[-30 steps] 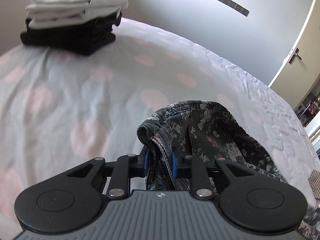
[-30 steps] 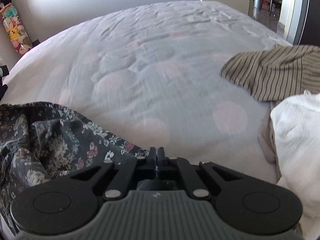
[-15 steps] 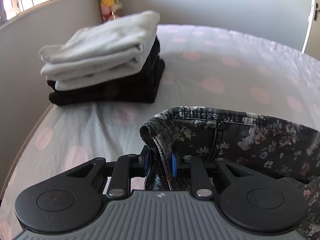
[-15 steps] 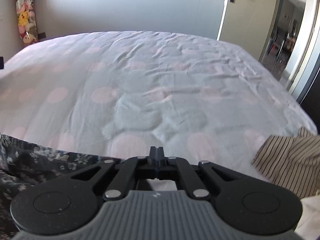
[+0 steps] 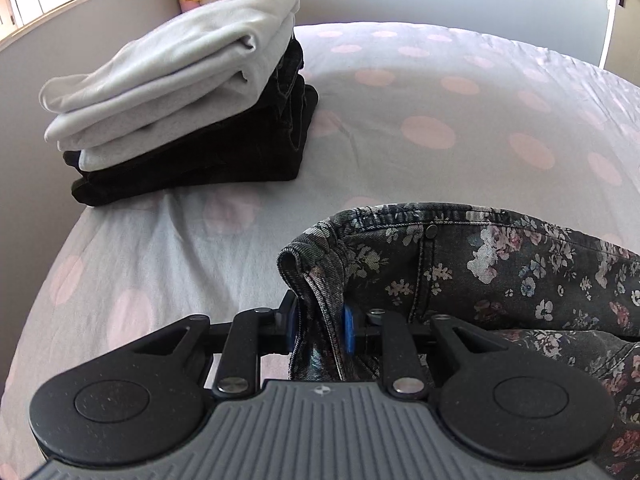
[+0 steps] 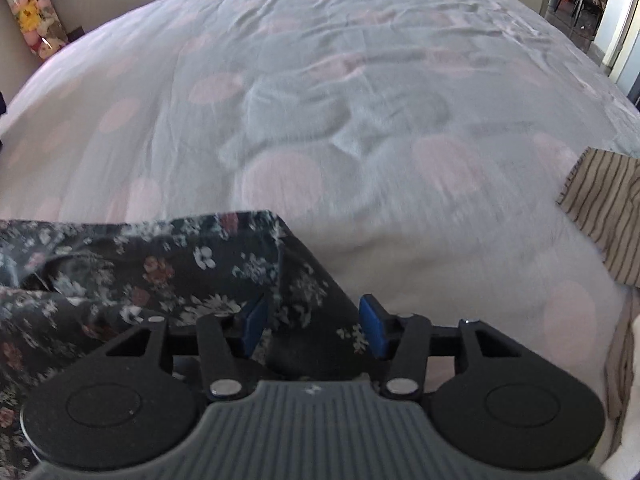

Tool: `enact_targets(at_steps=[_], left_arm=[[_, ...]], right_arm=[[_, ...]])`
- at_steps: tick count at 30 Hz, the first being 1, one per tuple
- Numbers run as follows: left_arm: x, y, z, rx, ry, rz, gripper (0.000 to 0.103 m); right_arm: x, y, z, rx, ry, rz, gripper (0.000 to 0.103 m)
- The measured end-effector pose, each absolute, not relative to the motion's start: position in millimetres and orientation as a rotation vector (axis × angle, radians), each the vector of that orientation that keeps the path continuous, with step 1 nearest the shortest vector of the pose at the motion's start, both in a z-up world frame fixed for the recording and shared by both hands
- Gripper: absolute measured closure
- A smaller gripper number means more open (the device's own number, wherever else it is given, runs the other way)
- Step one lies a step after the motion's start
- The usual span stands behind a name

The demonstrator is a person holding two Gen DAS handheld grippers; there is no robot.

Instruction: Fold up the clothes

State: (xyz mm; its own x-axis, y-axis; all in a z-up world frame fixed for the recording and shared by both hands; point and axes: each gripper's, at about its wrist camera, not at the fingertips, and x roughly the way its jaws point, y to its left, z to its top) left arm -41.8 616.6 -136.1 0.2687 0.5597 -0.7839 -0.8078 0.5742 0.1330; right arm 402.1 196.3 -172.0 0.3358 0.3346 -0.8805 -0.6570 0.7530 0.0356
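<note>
Floral jeans (image 5: 500,272) lie crumpled on the bed (image 5: 400,100), not yet folded; waistband edge raised off the sheet. Left gripper (image 5: 320,326) is clenched on that waistband corner, fabric pinched between its blue fingers (image 5: 349,328). Right gripper (image 6: 314,326) is opening: fingers (image 6: 372,328) apart, a fold of the jeans between them but not pressed. Done, by the look of it: a stack of folded clothes (image 5: 192,92), pale on black, at the far corner. Left to do: these jeans, plus a striped garment (image 6: 604,224) and a white one at the right edge.
</note>
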Motion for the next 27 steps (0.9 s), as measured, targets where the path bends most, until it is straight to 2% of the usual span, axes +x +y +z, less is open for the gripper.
enact_targets(at_steps=[2,3,14,27], left_arm=[[-44.3,610.7,-126.1,-0.305,0.892,0.941,0.078],[-46.7,608.8,-120.2,-0.306,0.885,0.938,0.078],[-94.5,570.0,-54.2,-0.317,0.784,0.885,0.079],[-183.5,479.0,71.8,-0.229,0.577,0.829,0.08]], right_arm=[[398.2,196.3,-175.3,-0.438,1.017,0.616,0.089],[399.6,191.1,-172.4,-0.458,1.003,0.603,0.097],[354.0,102.7,-52.5,-0.466,0.817,0.595,0.099],[248.0,-9.9,86.7,-0.368,0.493,0.586,0.099]])
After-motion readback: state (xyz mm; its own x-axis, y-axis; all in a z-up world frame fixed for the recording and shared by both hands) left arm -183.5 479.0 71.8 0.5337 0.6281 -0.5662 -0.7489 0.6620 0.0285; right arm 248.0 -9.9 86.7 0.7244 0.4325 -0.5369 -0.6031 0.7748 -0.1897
